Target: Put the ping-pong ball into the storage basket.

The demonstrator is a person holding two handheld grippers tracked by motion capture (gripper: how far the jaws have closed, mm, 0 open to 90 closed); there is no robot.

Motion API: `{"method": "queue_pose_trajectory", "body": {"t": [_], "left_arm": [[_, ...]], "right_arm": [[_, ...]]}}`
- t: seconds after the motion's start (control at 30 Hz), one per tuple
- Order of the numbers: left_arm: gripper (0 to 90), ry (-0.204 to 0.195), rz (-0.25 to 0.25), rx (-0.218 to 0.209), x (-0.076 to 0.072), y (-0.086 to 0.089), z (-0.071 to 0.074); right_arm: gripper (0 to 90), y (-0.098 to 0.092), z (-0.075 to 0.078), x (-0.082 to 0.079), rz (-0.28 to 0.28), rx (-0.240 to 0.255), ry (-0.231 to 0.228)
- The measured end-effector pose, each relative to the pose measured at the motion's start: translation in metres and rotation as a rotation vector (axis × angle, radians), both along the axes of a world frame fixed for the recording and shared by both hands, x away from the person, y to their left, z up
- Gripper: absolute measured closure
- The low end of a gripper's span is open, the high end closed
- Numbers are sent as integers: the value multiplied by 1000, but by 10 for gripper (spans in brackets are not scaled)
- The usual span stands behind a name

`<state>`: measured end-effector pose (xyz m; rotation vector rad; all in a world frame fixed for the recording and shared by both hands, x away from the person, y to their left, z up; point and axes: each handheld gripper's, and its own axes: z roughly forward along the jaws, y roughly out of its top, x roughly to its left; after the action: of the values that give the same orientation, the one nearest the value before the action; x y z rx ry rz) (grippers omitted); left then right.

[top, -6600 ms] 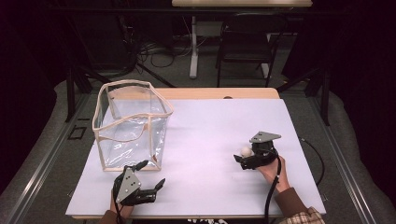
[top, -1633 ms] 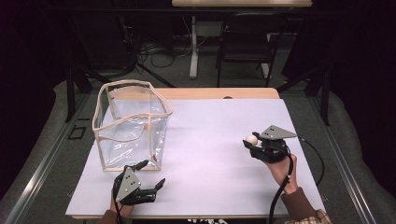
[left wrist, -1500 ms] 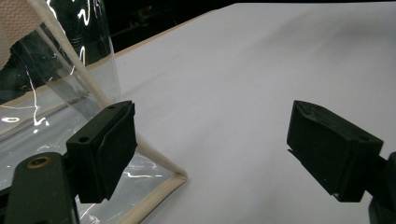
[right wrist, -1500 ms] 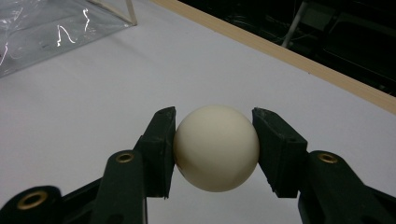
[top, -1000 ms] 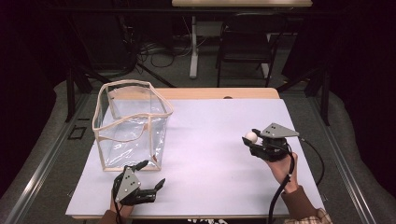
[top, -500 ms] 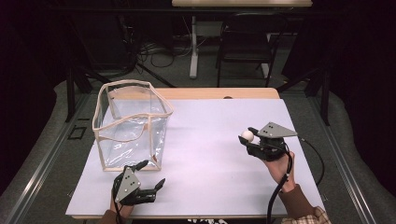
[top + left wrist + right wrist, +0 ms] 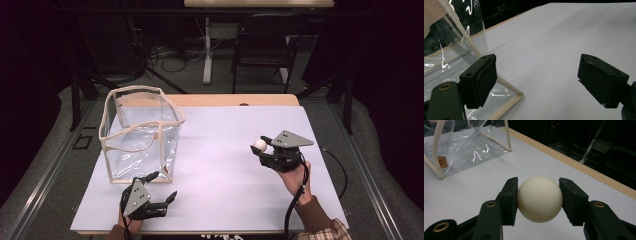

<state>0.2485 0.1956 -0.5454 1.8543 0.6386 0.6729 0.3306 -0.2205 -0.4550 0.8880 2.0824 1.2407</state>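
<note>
A cream ball (image 7: 539,198) sits between the two black jaws of my right gripper (image 7: 538,198), which is shut on it. In the high view the ball (image 7: 260,145) is held above the white table at the right, with the right gripper (image 7: 262,148) pointing left toward a clear plastic bag (image 7: 142,135) with cream trim. My left gripper (image 7: 164,186) rests near the table's front edge, just in front of the bag, and is open. In the left gripper view its jaws stand wide apart with nothing between them, and the bag's lower corner (image 7: 517,96) lies by the left jaw.
The white table top (image 7: 220,165) stretches between bag and ball. A wooden edge (image 7: 240,100) runs along the table's back. Behind it stand a chair (image 7: 262,47) and a desk leg with cables on the floor. A black cable (image 7: 340,167) trails from the right gripper.
The right gripper with the ball has drifted slightly left and toward the front. The left gripper has stayed still.
</note>
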Motion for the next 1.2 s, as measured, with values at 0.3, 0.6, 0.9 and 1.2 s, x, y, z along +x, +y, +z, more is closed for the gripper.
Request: {"method": "queue_pose_trajectory", "body": {"t": [0.3,0.6,0.9,1.2], "left_arm": [[157,-2,0,-2,0,0,0],[158,0,-5,6,0,0,0],[158,-1,-3,2,0,0,0],[158,-2,-2,3,0,0,0]], "right_arm": [[512,4,0,2,15,23,3],[512,12,-2,6,35,36,5],[512,19,-3,9,53,42,7],[512,26,-2,12,70,40,10]]}}
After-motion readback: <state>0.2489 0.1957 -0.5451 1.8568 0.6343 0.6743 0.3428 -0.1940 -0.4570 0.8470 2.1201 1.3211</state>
